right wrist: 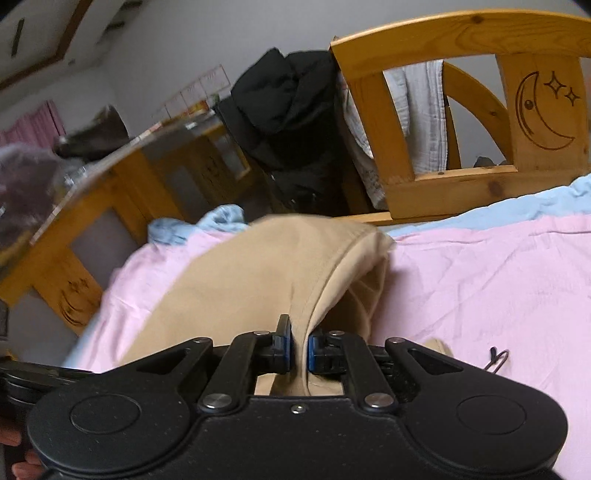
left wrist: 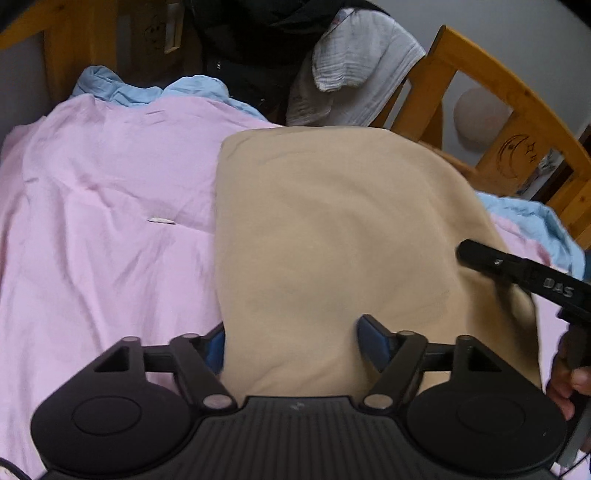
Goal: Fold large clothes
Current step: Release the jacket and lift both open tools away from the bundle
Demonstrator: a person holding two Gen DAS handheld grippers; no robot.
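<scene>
The right tongs [right wrist: 300,349] are clenched on a gathered fold of the tan garment [right wrist: 258,266], the blue pads pinching the cloth between them, and the fabric rises from the grip in a hooded curve with a stitched hem along its right edge. The left tongs [left wrist: 291,343] stand released, jaws wide, with the tan garment lying between and over them; the left pad is partly hidden behind the cloth edge, the right pad shows clear of it. In the left wrist view the right tongs reach in from the right edge, a hand [left wrist: 569,384] on their handle, tips over the garment's right side. The garment lies on the pink sheet [left wrist: 103,206] of the bed, with a light blue sheet [left wrist: 147,90] bunched at the far edge. Beyond stands a wooden bed frame [right wrist: 461,33] carved with a moon and stars, a white cloth [left wrist: 358,62] and dark clothing [right wrist: 288,122] draped over it.
</scene>
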